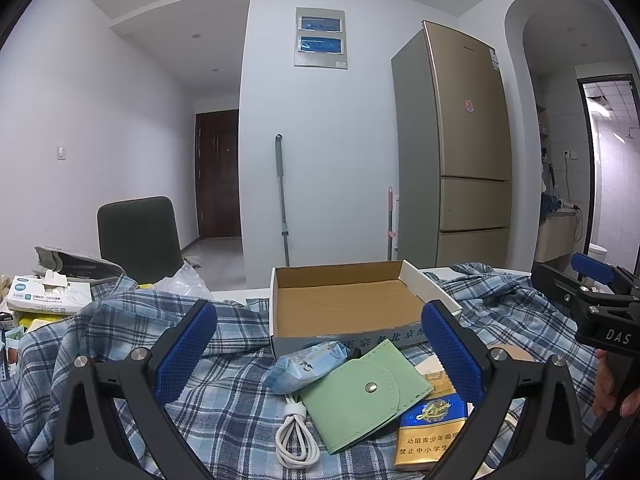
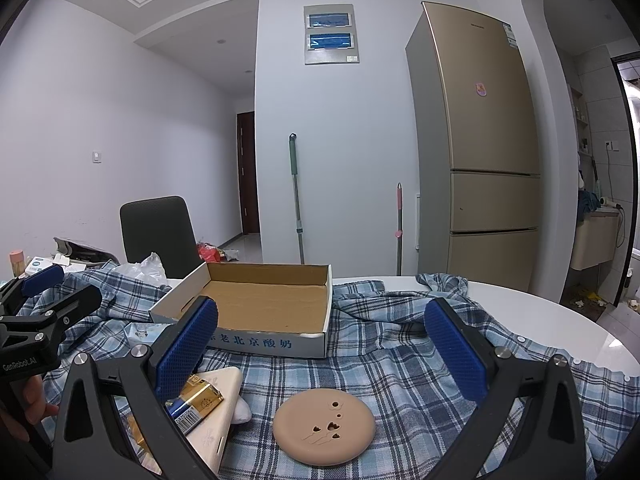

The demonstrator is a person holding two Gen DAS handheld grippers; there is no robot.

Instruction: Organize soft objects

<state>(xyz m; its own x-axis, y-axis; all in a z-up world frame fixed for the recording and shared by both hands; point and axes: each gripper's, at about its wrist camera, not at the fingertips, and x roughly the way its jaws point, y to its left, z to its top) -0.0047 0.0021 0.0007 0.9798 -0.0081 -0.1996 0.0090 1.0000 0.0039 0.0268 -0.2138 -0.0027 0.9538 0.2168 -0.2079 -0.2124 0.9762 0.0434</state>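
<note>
With both tools spread wide and nothing held, the left tool [image 1: 320, 346] over the pouch [image 1: 362, 394] before the box [image 1: 340, 304], the cable [image 1: 296, 436] or plaid cloth [image 1: 224, 400] could be snagged by a careless pinch.

The left gripper [image 1: 318, 354] is hovering with fingers [image 1: 186, 350] spread wide over a green pouch [image 1: 362, 396], a tissue packet [image 1: 306, 364], a white cable [image 1: 296, 436] and a cigarette pack [image 1: 430, 428], all lying on plaid cloth [image 1: 224, 404] before a cardboard box [image 1: 344, 304].
</note>
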